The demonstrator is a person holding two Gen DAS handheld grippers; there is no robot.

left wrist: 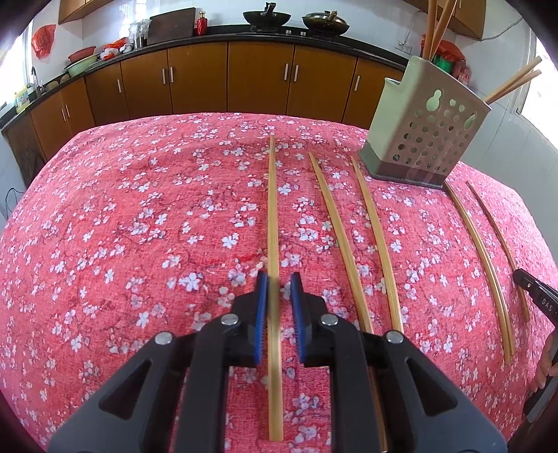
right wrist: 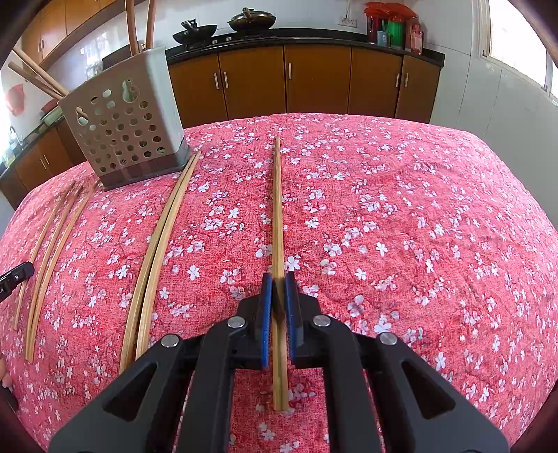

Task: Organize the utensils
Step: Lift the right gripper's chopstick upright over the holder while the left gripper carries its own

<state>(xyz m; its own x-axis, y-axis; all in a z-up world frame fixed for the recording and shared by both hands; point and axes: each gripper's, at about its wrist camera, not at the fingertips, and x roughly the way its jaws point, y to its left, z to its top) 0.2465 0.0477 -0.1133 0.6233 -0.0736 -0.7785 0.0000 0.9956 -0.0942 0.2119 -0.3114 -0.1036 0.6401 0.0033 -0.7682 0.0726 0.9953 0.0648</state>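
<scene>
Several bamboo chopsticks lie lengthwise on a red floral tablecloth (left wrist: 139, 216). In the left wrist view my left gripper (left wrist: 279, 282) straddles one chopstick (left wrist: 273, 216); the blue pads stand apart, with a gap on the right side. In the right wrist view my right gripper (right wrist: 279, 282) is shut on another chopstick (right wrist: 277, 209), pads pressing both sides. A grey perforated utensil holder (left wrist: 422, 132) with several chopsticks standing in it sits at the far right; it also shows in the right wrist view (right wrist: 125, 125), far left.
Two chopsticks (left wrist: 348, 244) lie right of my left gripper, a pair (left wrist: 481, 251) further right. In the right wrist view a pair (right wrist: 157, 251) lies left of my gripper. Brown cabinets (left wrist: 244, 76) and woks (left wrist: 266, 17) stand behind the table.
</scene>
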